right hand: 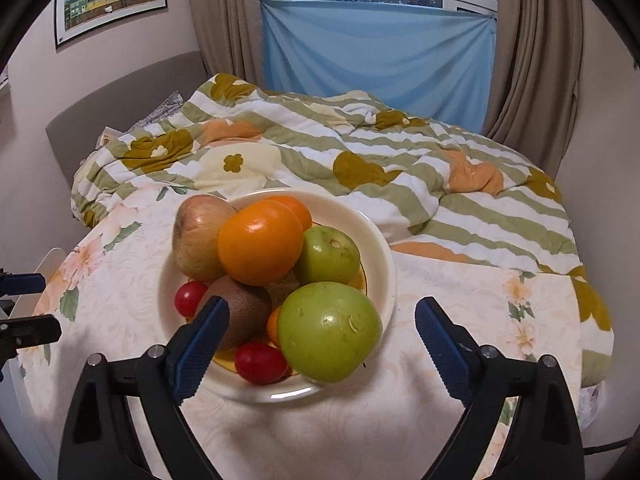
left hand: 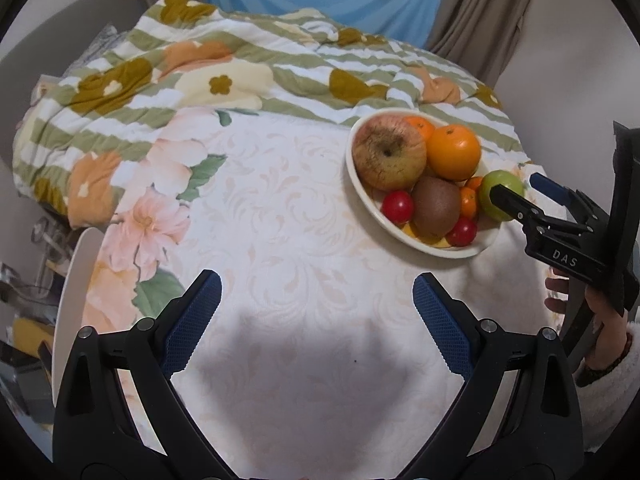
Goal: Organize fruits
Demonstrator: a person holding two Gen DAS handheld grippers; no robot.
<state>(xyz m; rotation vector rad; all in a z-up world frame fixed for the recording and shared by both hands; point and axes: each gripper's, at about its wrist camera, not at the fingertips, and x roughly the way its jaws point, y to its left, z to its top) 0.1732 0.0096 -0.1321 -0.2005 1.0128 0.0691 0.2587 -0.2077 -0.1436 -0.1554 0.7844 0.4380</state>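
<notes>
A cream bowl point(right hand: 384, 256) sits on the floral tablecloth, full of fruit: a blotchy apple point(right hand: 198, 234), a big orange point(right hand: 260, 242), two green fruits point(right hand: 328, 336) point(right hand: 332, 254), a kiwi point(right hand: 240, 310) and red cherry tomatoes point(right hand: 258, 362). My right gripper point(right hand: 320, 340) is open, its jaws either side of the near green fruit, not closed on it. In the left wrist view the bowl point(left hand: 364, 196) is at the right, with the right gripper point(left hand: 520, 190) at the green fruit point(left hand: 494, 194). My left gripper point(left hand: 316, 320) is open and empty over the cloth.
A striped floral quilt point(right hand: 360, 160) is bunched behind the bowl. A white plate point(left hand: 74, 288) stands on edge at the table's left rim. Curtains and a blue cloth point(right hand: 376, 60) hang at the back. The table drops off at the right edge.
</notes>
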